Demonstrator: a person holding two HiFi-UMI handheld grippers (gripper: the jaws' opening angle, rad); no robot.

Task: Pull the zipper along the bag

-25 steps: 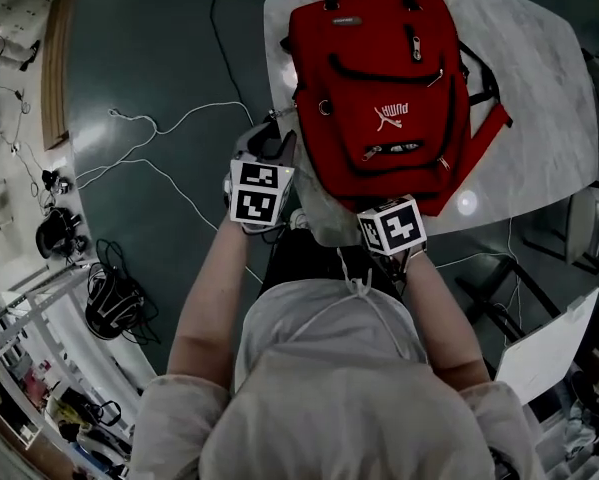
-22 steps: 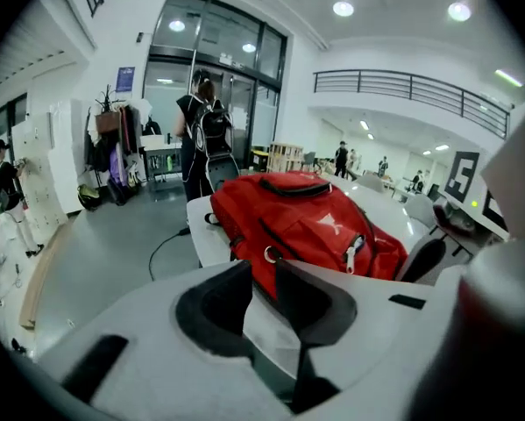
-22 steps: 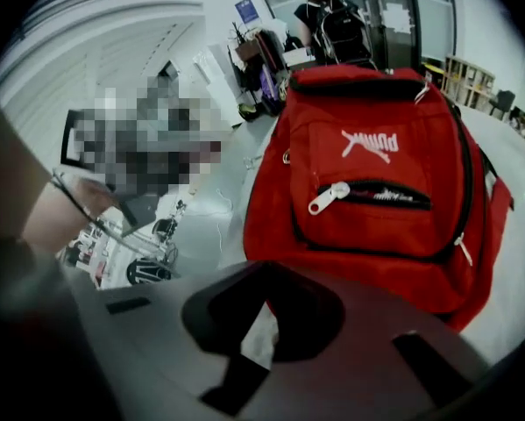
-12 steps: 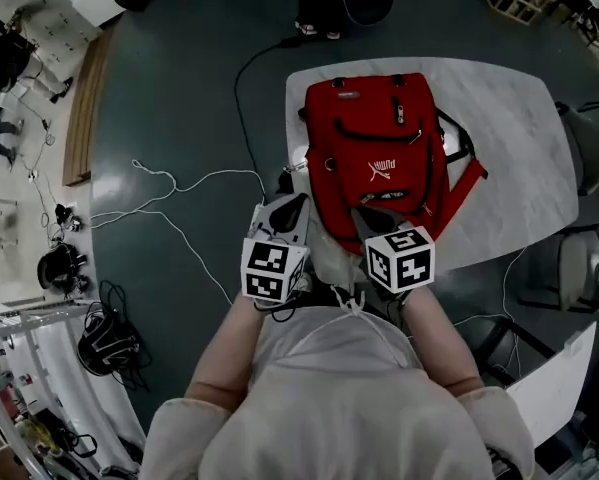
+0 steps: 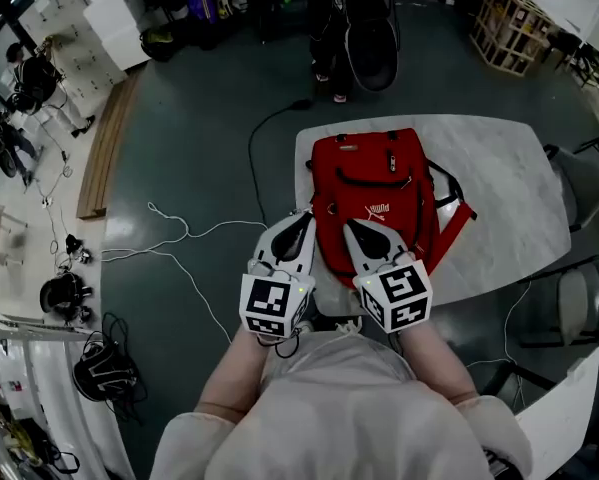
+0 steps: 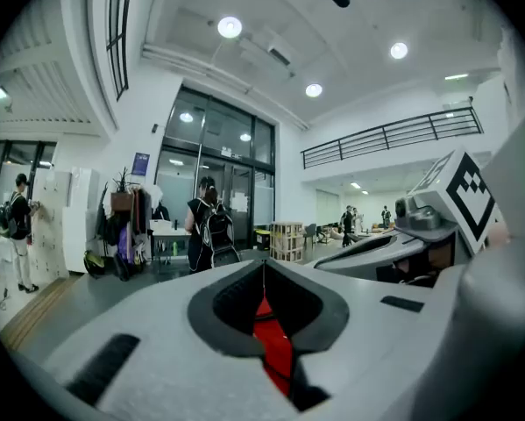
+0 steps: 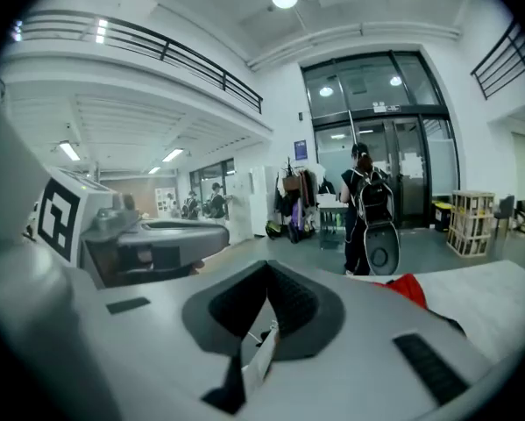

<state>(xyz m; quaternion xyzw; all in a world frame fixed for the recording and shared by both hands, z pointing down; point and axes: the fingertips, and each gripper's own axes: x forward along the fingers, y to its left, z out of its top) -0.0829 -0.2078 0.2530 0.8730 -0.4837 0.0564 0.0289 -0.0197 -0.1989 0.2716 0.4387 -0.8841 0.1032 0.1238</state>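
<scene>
A red backpack (image 5: 379,183) lies flat on the white marble table (image 5: 499,178), its zippers facing up. Both grippers are held up off the bag, near the person's chest, and point level across the room. My left gripper (image 5: 307,216) hangs over the bag's near left edge, jaws shut with nothing in them; in the left gripper view (image 6: 264,268) red bag fabric (image 6: 275,345) shows below through the gap behind the tips. My right gripper (image 5: 350,224) hovers over the bag's near end, also shut (image 7: 268,272) and empty. A corner of the bag (image 7: 411,289) shows beyond it.
Grey chairs (image 5: 579,178) stand at the table's right side. Loose white cables (image 5: 179,238) trail over the dark floor on the left. A person with a backpack (image 7: 367,209) stands beyond the table, and a wooden crate (image 5: 504,18) stands at the back right.
Both grippers have lifted up and back from the bag's near end. The left jaws, open beside the bag a second ago, are now closed. The bag has not moved.
</scene>
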